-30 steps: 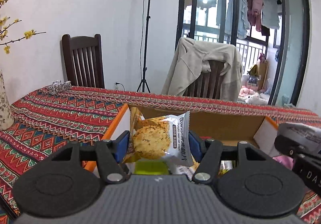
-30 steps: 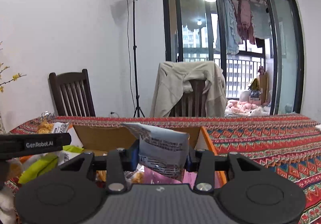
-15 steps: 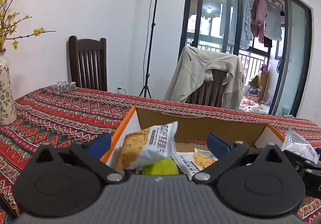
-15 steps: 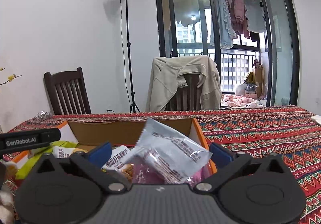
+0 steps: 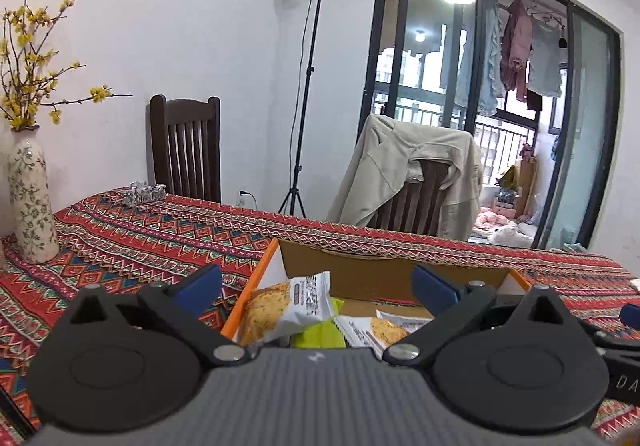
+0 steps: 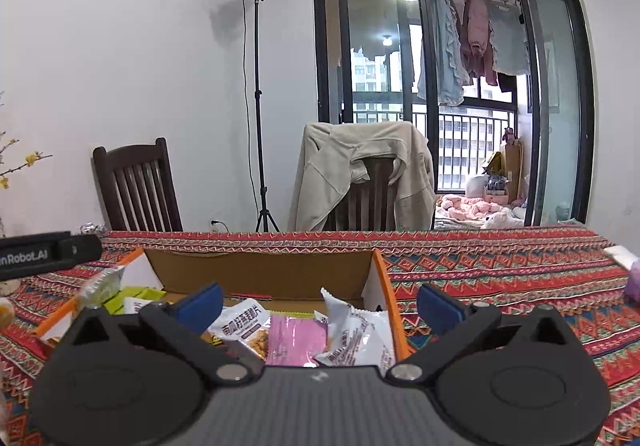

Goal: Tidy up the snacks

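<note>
- Left gripper point(image 5: 316, 284) spread wide, holding nothing; cracker packet point(image 5: 286, 306) loose in the box point(image 5: 384, 274), below and between the fingers, propped on the left wall.
- Right gripper point(image 6: 320, 304) equally wide, empty; white packet point(image 6: 354, 334) lying below and between its fingers, against the right wall.
- Best lifted straight up, clear of the walls.
- Worth checking neither packet overhangs the rim.

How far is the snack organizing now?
Done: several packets, including the cracker packet and pink packet, lie in the cardboard box. In hand: nothing; left gripper and right gripper are open. Left: a white item and a purple item on the tablecloth.
</note>
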`<state>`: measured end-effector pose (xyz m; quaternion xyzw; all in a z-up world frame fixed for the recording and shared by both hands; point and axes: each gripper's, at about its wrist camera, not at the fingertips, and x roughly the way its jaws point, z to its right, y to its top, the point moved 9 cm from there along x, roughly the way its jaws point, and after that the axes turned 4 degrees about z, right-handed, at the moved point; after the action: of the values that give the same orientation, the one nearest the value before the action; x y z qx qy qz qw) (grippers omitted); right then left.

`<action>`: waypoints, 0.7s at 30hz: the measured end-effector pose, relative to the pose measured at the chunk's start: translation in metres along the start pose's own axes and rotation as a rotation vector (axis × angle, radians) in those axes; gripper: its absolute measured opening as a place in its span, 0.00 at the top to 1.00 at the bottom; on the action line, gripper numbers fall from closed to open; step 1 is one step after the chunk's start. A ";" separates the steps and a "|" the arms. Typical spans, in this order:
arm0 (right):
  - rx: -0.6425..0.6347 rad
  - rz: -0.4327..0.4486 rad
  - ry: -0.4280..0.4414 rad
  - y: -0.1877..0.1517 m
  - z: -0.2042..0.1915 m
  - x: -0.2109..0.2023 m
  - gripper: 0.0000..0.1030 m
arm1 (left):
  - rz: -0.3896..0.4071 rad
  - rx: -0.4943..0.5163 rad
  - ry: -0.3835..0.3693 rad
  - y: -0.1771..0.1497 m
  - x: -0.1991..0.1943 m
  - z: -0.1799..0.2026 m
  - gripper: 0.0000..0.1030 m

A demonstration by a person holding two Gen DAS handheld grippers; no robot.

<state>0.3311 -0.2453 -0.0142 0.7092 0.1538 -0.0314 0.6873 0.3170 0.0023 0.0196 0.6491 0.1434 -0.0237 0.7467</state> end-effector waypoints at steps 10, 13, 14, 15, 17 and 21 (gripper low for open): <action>0.009 -0.022 0.052 -0.006 0.005 -0.079 0.00 | -0.039 0.007 -0.107 -0.015 -0.076 -0.020 0.00; 0.007 -0.021 0.059 -0.015 0.006 -0.104 0.00 | -0.062 0.033 -0.131 -0.029 -0.098 -0.023 0.00; 0.005 -0.023 0.059 -0.019 0.006 -0.111 0.00 | -0.071 0.043 -0.134 -0.036 -0.105 -0.024 0.00; 0.005 -0.028 0.059 -0.023 0.006 -0.117 0.00 | -0.077 0.053 -0.140 -0.043 -0.113 -0.025 0.00; 0.005 -0.040 0.065 -0.032 0.005 -0.127 0.00 | -0.093 0.063 -0.155 -0.058 -0.125 -0.025 0.00; 0.005 -0.073 0.080 -0.052 0.000 -0.143 0.00 | -0.125 0.090 -0.180 -0.086 -0.146 -0.024 0.00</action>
<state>0.1812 -0.2696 -0.0275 0.7054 0.2066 -0.0284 0.6774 0.1540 -0.0094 -0.0303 0.6671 0.1149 -0.1348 0.7236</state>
